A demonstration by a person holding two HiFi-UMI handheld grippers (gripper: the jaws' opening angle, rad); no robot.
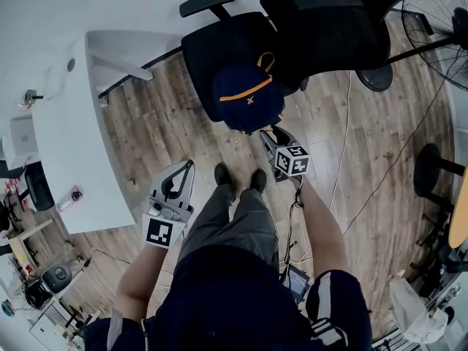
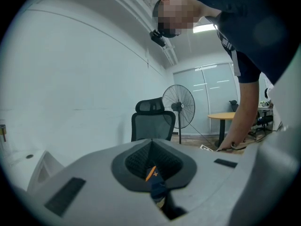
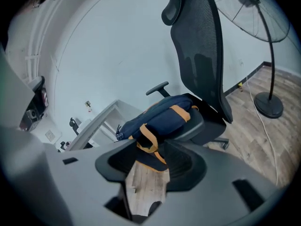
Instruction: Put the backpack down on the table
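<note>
A navy backpack [image 1: 247, 97] with orange trim lies on the seat of a black office chair [image 1: 201, 57]. My right gripper [image 1: 269, 134] reaches its near lower edge. In the right gripper view the jaws of that gripper [image 3: 149, 147] stand apart, with an orange strap [image 3: 146, 142] of the backpack [image 3: 160, 117] hanging at their tips and floor showing through the gap. My left gripper [image 1: 189, 165] hangs lower left, away from the bag, tips together on nothing. Through the hollow of the left gripper [image 2: 151, 142] a sliver of the backpack [image 2: 155, 185] shows. The white table [image 1: 73, 145] stands at left.
A standing fan [image 1: 439, 20] and its cable [image 1: 344, 159] are right of the chair. A round stand base [image 1: 431, 170] sits on the wood floor at right. The person's shoes [image 1: 238, 181] stand just before the chair. A yellow round table [image 2: 225, 117] shows far off.
</note>
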